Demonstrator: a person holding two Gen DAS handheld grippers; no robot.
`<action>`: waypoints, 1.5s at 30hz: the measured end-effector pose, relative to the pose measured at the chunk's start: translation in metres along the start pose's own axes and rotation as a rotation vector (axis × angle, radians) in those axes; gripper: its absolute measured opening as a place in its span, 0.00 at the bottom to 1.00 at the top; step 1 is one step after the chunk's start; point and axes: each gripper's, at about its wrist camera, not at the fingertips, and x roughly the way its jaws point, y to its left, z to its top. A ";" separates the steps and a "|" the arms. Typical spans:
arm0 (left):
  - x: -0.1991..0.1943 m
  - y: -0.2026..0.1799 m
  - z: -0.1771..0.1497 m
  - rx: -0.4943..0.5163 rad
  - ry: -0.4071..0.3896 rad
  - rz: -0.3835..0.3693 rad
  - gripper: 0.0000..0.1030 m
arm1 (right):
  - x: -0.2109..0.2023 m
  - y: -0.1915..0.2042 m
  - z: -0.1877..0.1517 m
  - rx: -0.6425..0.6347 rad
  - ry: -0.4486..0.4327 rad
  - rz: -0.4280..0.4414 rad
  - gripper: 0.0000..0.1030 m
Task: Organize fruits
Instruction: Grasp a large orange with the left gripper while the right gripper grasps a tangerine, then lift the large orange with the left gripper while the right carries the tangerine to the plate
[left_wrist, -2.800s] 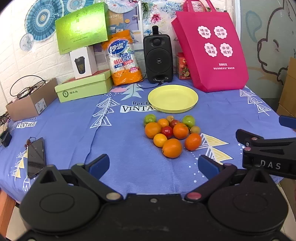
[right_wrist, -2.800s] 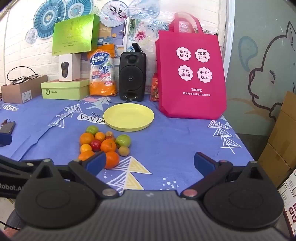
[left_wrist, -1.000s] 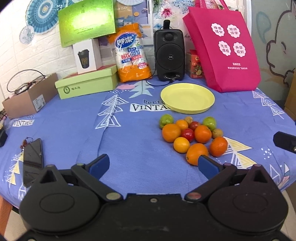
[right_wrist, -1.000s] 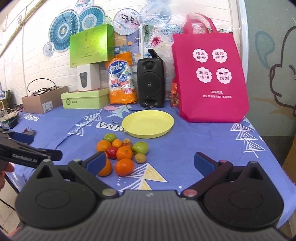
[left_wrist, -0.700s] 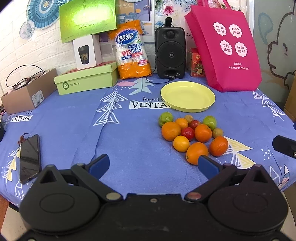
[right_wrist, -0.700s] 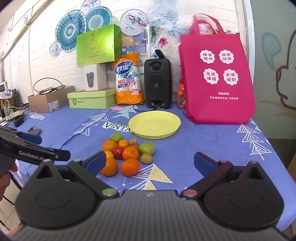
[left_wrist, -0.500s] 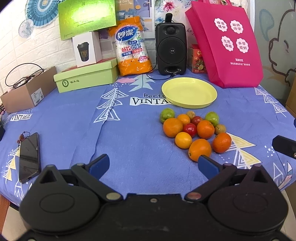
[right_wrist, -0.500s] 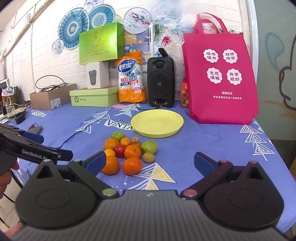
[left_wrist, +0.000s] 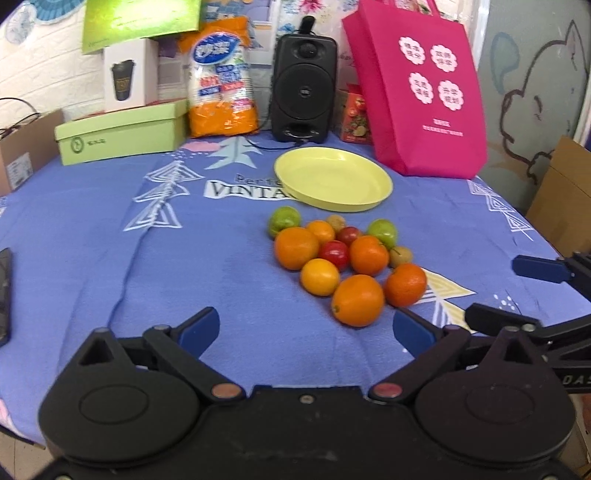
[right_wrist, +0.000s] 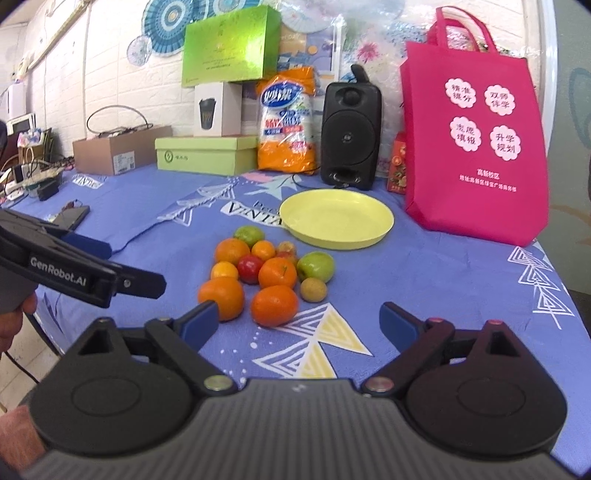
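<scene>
Both tools lower, jaws narrowing slightly, fruit cluster (left_wrist: 343, 262) nearer

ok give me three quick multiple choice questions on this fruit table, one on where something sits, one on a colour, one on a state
1. The black speaker stands
A. behind the plate
B. among the fruit
C. on the green box

2. The plate is
A. red
B. yellow
C. white

3. The plate is
A. full of fruit
B. upside down
C. empty

Answers: 1 A, it stands at the table's back beyond the plate. 2 B, pale yellow all over. 3 C, the fruit pile lies on the cloth in front of it.
</scene>
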 end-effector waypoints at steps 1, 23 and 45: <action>0.005 -0.003 0.000 0.014 0.003 -0.015 0.87 | 0.003 -0.001 -0.001 -0.002 0.008 0.005 0.88; 0.086 -0.031 0.009 0.094 0.118 -0.119 0.44 | 0.059 -0.020 -0.009 -0.094 0.100 0.147 0.65; 0.075 -0.017 0.008 0.044 0.133 -0.127 0.39 | 0.097 0.003 0.001 -0.192 0.123 0.193 0.46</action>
